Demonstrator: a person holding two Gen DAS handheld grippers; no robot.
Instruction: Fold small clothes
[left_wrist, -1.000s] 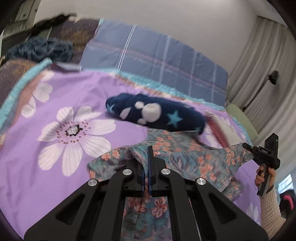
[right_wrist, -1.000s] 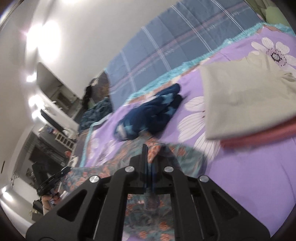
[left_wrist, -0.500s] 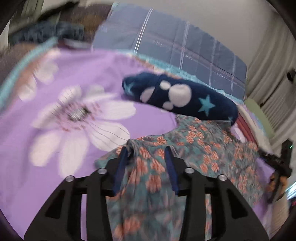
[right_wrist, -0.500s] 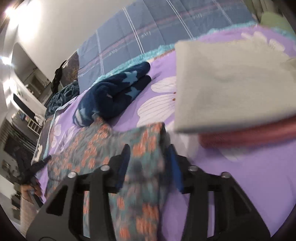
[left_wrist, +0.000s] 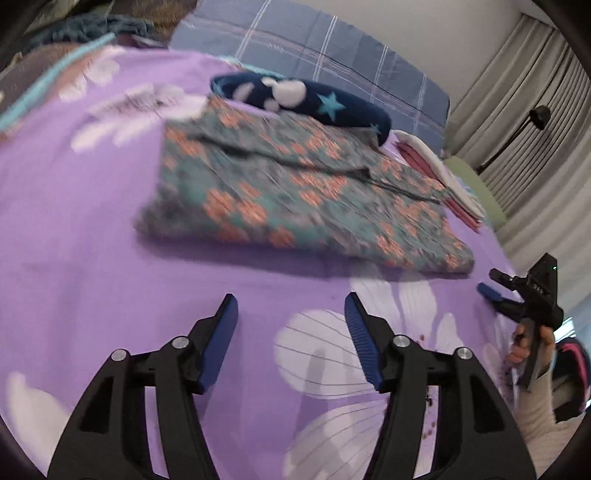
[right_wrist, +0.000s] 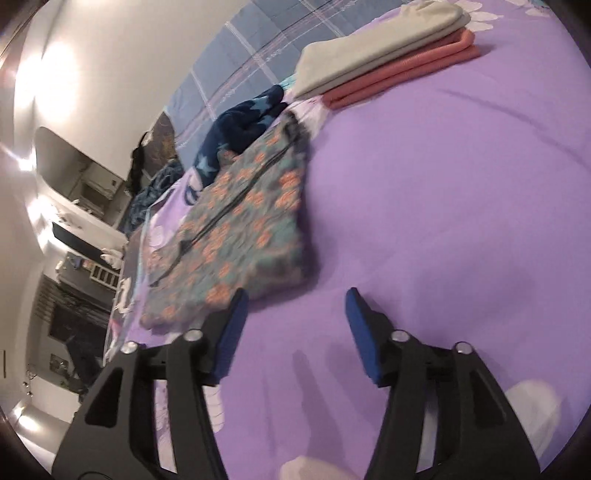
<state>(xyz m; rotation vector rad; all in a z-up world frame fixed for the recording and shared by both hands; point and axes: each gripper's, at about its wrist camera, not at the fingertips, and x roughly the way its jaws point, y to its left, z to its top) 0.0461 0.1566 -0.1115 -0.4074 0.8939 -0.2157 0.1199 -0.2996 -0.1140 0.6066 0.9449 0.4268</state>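
A teal garment with orange flowers (left_wrist: 295, 195) lies folded flat on the purple flowered bedspread (left_wrist: 110, 266); it also shows in the right wrist view (right_wrist: 243, 229). My left gripper (left_wrist: 290, 304) is open and empty, a little short of the garment's near edge. My right gripper (right_wrist: 293, 299) is open and empty, with its left finger beside the garment's corner. The right gripper also shows at the right edge of the left wrist view (left_wrist: 517, 295).
A dark blue garment with stars (left_wrist: 306, 99) lies behind the floral one. A folded stack of cream and pink clothes (right_wrist: 388, 62) sits further along the bed. A blue plaid pillow (left_wrist: 314, 48) lies at the head. Curtains and a lamp (left_wrist: 535, 118) stand at the right.
Both grippers were shut on the floral garment, holding it up. They opened, let it go folded on the bed, and drew back toward me.
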